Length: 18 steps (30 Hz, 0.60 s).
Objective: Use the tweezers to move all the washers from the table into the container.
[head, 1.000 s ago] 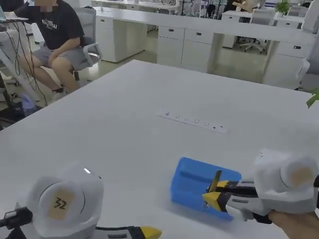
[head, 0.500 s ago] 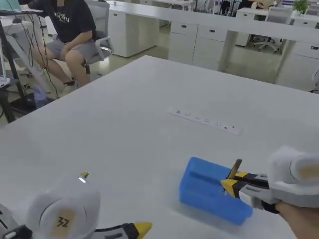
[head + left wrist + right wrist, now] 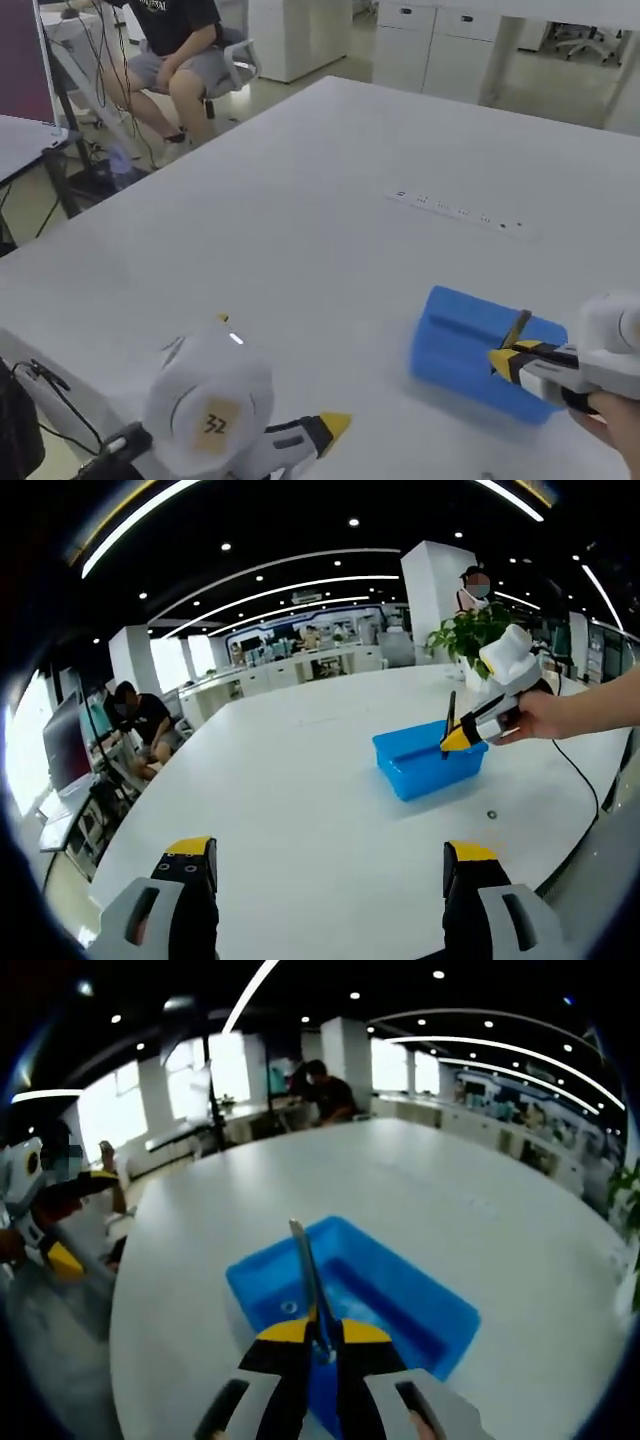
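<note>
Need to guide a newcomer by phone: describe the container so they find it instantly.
On the large white table, look toward the near edge, this side of the socket strip. The container is a shallow, open rectangular bin beneath the tweezers in the right claw; it alone is bright blue.

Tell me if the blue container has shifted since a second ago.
No. The blue container keeps its spot relative to the power strip; the camera moved.

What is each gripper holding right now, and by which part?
Right gripper: the tweezers, clamped at their rear end, tips above the blue container. Left gripper: nothing, jaws apart.
</note>
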{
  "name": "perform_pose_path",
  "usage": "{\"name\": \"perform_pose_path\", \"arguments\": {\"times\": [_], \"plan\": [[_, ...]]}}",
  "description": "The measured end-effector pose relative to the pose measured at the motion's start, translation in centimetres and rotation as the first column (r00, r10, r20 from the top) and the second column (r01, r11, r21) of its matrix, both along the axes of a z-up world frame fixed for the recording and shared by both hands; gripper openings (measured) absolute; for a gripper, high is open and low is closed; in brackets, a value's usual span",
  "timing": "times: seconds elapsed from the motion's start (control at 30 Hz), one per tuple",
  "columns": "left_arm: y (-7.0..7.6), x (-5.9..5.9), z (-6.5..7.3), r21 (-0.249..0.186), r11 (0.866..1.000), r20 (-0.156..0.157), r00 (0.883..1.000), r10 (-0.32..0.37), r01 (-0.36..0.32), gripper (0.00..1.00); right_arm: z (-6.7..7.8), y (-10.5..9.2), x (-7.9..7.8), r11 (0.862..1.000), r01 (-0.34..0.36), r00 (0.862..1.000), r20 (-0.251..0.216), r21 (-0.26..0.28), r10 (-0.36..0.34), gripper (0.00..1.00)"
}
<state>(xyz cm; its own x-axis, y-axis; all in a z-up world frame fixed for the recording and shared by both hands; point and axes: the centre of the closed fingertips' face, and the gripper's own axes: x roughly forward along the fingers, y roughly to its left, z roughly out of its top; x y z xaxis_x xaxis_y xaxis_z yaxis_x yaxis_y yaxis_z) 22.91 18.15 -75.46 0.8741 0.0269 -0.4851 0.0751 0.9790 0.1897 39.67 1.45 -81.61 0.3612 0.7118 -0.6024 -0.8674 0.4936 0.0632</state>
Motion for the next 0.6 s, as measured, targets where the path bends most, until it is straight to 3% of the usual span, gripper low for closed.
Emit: {"name": "perform_pose_path", "arguments": {"times": [0.33,0.6], "plan": [[0.39,-0.27,-0.57,0.027,1.000,-0.030,1.000,0.001,0.000,0.94,-0.56,0.13,0.06,1.000,0.024,1.000,-0.017,-0.009,-0.025,0.06],[0.53,-0.36,-0.75,0.041,0.999,-0.041,0.999,0.005,-0.003,0.94,-0.84,-0.19,0.53,0.999,0.044,0.997,-0.060,-0.007,-0.044,0.07]]}}
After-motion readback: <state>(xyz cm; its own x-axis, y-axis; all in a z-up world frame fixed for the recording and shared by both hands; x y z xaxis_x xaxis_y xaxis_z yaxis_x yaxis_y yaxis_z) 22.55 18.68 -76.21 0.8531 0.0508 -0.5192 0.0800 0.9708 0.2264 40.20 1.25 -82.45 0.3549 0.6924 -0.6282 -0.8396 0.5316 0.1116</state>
